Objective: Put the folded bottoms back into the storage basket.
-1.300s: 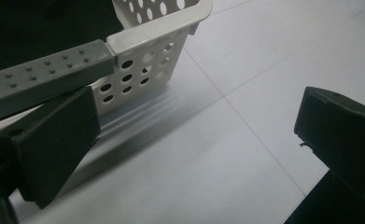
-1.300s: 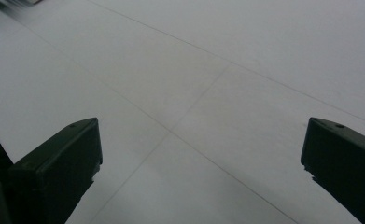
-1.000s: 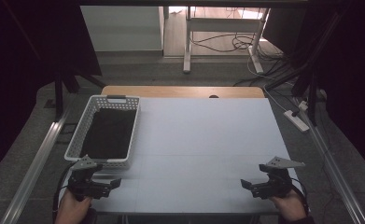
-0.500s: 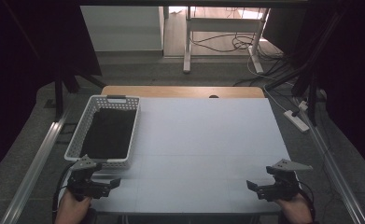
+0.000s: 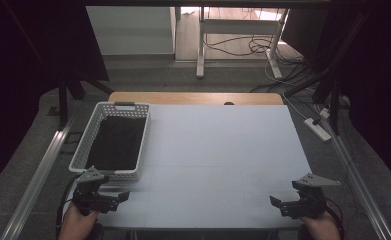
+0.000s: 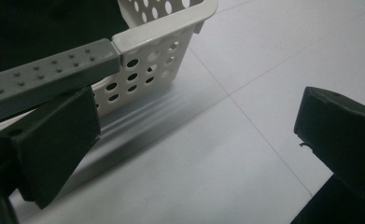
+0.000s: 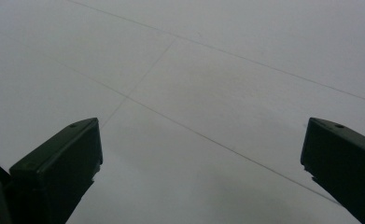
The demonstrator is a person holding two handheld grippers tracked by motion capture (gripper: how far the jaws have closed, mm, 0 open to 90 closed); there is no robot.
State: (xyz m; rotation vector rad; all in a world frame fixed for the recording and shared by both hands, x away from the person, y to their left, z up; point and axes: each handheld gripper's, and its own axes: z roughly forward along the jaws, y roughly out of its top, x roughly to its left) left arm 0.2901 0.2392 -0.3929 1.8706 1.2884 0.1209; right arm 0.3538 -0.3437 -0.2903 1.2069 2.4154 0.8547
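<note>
I have the left claw (image 5: 114, 196) at the lower left of the high view, resting at the near edge of the white counter (image 5: 218, 165), and its jaws stand wide apart with nothing between them. In the left gripper view the same claw (image 6: 194, 140) frames bare counter (image 6: 245, 60), with the white perforated basket (image 6: 157, 51) filling the upper left; its near corner sits just beside my left jaw, and I cannot tell whether they touch. A grey studded bar (image 6: 49, 79) runs along the basket's rim there, cut off by the left edge of the frame.

In the high view the basket (image 5: 85, 145) lies along the left side of the counter, just above the left claw. Something black (image 5: 117, 141) fills its inside; it is too dark for me to say what it is.

The right claw (image 5: 278, 204) is at the lower right of the high view, also released and grasping nothing. Its own view shows the claw (image 7: 201, 158) spread over plain counter (image 7: 208, 70) crossed by thin seam lines. My hands at the bottom edge are partly cut off.
</note>
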